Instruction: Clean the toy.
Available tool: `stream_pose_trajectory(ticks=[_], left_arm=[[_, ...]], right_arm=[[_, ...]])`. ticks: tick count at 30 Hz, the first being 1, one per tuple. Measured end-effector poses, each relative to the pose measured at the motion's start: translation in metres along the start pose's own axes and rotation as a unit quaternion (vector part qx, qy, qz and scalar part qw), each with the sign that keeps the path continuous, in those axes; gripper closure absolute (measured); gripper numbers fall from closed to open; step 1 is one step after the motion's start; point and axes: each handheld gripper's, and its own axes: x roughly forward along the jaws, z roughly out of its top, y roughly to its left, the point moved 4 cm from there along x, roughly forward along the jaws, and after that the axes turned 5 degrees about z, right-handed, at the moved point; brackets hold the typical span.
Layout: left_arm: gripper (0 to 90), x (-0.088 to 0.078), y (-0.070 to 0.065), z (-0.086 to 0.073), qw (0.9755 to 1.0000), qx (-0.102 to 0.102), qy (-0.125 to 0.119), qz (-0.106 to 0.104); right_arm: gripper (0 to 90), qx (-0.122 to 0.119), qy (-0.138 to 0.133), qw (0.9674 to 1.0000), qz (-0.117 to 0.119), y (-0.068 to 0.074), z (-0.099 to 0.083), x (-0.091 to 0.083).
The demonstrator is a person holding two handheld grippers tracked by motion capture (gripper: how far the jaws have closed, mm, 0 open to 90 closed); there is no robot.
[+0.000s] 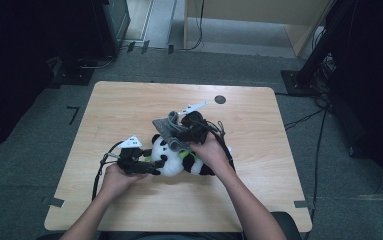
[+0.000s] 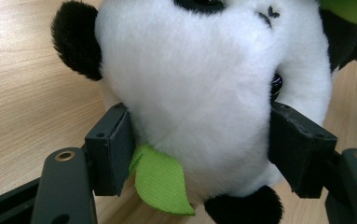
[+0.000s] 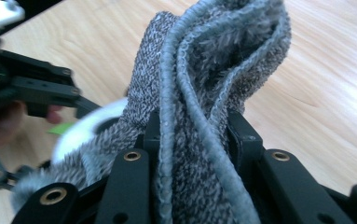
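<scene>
Panda plush (image 1: 171, 156) lies just below table (image 1: 129, 105) centre — light, soft, squashy. Left gripper (image 1: 149, 167) clamps its white head from 9 o'clock, fur bulging between the pads. Right gripper (image 1: 179, 135), at 12 o'clock, pinches a limp grey knit cloth (image 1: 166, 127) — floppy, likely to sag; best held by its bunched hem.

Toy panda (image 1: 175, 159) on the surface (image 1: 129, 105) between left gripper (image 1: 153, 167) jaws, knitted hat (image 1: 168, 131) in right gripper (image 1: 176, 141) just above the panda
</scene>
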Motion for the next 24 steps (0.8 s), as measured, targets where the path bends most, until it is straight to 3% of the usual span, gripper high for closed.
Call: stream_pose_trajectory(ticks=[12, 19, 24], left_arm=[[30.1, 0.001, 0.000, 0.001, 1.0000, -0.002, 0.000, -0.002], [30.3, 0.002, 0.002, 0.001, 0.9999, -0.009, 0.001, -0.006], [30.2, 0.002, 0.003, 0.002, 0.9999, -0.012, 0.002, -0.009]], right_arm=[[69.4, 0.002, -0.013, 0.9993, -0.035, -0.019, -0.005, -0.024], [72.2, 0.019, -0.026, 0.9980, -0.055, -0.032, -0.006, -0.041], [73.9, 0.043, -0.031, 0.9958, -0.075, -0.051, -0.014, -0.058]])
